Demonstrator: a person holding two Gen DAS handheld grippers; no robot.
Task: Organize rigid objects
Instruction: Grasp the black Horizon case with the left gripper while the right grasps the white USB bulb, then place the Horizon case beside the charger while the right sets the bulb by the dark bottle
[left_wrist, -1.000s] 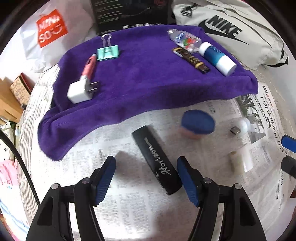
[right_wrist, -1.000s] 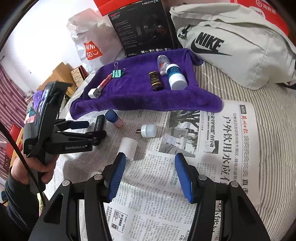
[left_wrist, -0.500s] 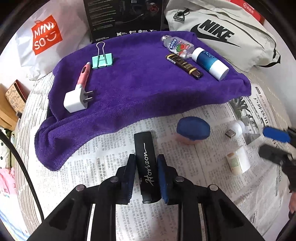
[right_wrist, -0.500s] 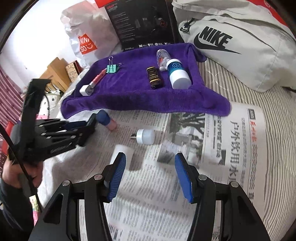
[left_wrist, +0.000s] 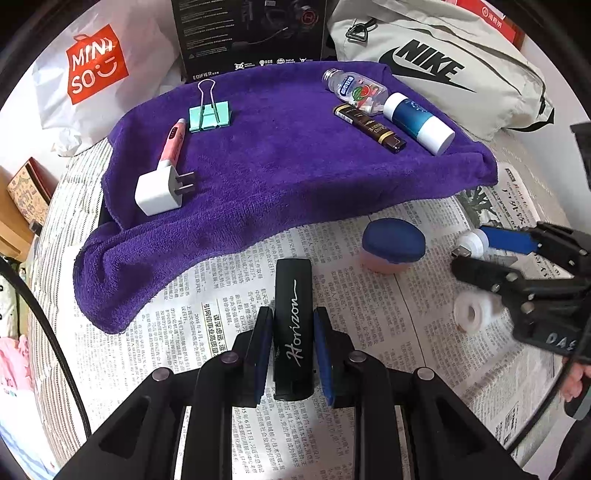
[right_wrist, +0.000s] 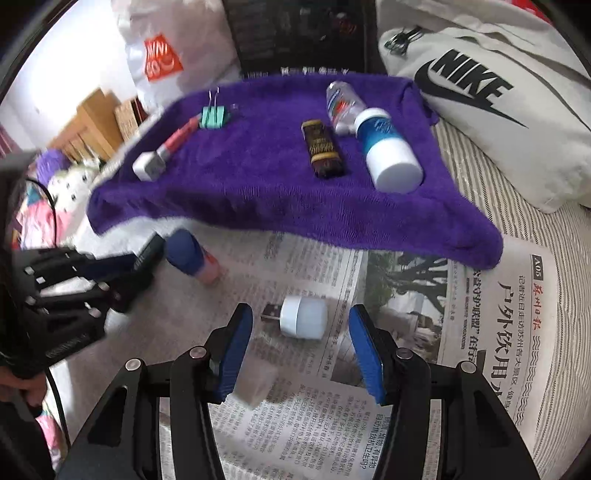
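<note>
Black rectangular case (left_wrist: 293, 325) lettered "Horizon" is pinched by left gripper (left_wrist: 293, 350) fingers, below purple towel (left_wrist: 280, 166); right gripper (right_wrist: 301, 347) fingers spread.

Striped bed surface (right_wrist: 524, 236) under newspaper and a purple towel

On the striped fabric lie a spread newspaper (left_wrist: 388, 369), a purple towel (left_wrist: 280, 162) overlapping the paper's far edge, a grey Nike bag (left_wrist: 443, 55), a white Miniso bag (left_wrist: 96, 70) and a black Edifier box (left_wrist: 251, 33) at the back. The surface looks like a mattress, though the fisheye edges leave that uncertain.
</note>
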